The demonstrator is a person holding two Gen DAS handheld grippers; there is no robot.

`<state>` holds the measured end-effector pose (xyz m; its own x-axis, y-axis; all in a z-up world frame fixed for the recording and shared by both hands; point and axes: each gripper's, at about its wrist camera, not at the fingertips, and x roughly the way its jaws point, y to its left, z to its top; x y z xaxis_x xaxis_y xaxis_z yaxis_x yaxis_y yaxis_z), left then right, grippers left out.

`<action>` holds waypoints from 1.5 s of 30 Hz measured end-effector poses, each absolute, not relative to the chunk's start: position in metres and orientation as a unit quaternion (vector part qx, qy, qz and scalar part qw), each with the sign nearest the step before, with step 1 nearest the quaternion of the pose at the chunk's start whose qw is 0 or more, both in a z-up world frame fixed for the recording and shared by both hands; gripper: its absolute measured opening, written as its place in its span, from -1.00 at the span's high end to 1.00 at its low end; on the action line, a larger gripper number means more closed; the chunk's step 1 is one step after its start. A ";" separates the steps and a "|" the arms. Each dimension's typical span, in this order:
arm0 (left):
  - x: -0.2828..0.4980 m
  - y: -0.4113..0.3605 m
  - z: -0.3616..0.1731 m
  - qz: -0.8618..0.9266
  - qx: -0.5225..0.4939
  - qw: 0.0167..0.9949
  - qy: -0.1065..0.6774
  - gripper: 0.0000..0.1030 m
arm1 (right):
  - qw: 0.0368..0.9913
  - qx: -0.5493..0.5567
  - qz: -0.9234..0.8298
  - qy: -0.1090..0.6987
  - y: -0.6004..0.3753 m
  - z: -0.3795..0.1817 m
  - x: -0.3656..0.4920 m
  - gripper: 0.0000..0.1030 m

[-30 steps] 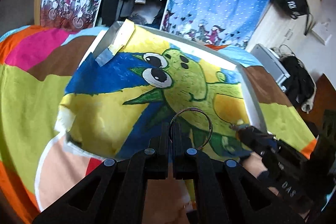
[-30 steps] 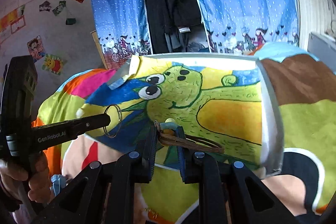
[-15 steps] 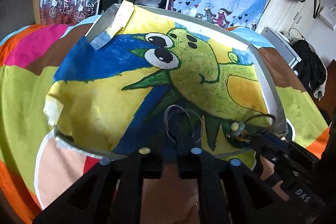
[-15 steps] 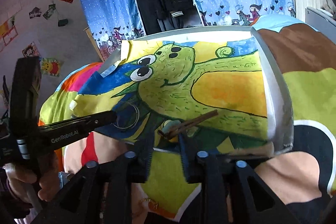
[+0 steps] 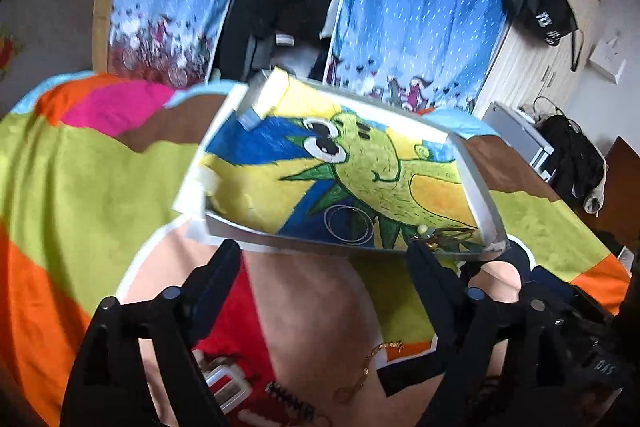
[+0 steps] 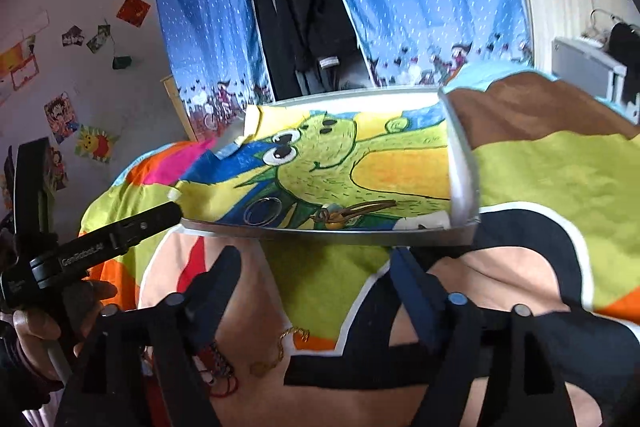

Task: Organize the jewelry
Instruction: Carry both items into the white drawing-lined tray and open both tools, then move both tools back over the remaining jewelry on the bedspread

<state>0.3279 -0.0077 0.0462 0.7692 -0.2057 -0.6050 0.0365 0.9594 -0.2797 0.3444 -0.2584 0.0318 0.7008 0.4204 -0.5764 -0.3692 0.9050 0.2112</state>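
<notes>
The left hand-held gripper [image 5: 324, 255] is spread wide and holds nothing, positioned before the near rim of the tray [image 5: 476, 187]. Inside the tray, a silver hoop ring [image 5: 347, 225] lies flat; just to its right rests a beaded cord bracelet [image 6: 348, 213]. The right hand-held gripper [image 6: 316, 259] is likewise spread, empty. A gold chain [image 6: 280, 349] lies on the bedspread [image 6: 560, 171].

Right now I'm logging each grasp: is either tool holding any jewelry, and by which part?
Nothing is held. The left tool and right tool are both open; the silver ring lies in the tray.
</notes>
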 end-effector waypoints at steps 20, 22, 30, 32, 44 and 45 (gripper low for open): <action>0.151 0.062 0.056 -0.029 -0.066 0.954 0.292 -0.62 | 0.946 -0.010 0.234 0.226 -0.211 0.048 0.190 -1.00; 0.142 0.073 0.046 -0.023 -0.075 0.948 0.309 -0.62 | 0.941 -0.016 0.237 0.241 -0.205 0.038 0.183 -1.00; 0.130 0.098 -0.012 0.004 -0.130 0.904 0.407 -0.61 | 0.919 -0.038 0.230 0.319 -0.188 -0.016 0.178 -1.00; 0.138 0.097 -0.019 -0.004 -0.139 0.896 0.422 -0.61 | 0.912 -0.042 0.225 0.341 -0.184 -0.030 0.179 -1.00; 0.181 0.090 -0.044 -0.009 -0.060 0.909 0.413 -0.61 | 0.879 -0.033 0.230 0.417 -0.167 -0.079 0.203 -0.73; 0.185 0.090 -0.046 -0.008 -0.053 0.909 0.412 -0.61 | 0.876 -0.034 0.230 0.423 -0.164 -0.082 0.206 -0.65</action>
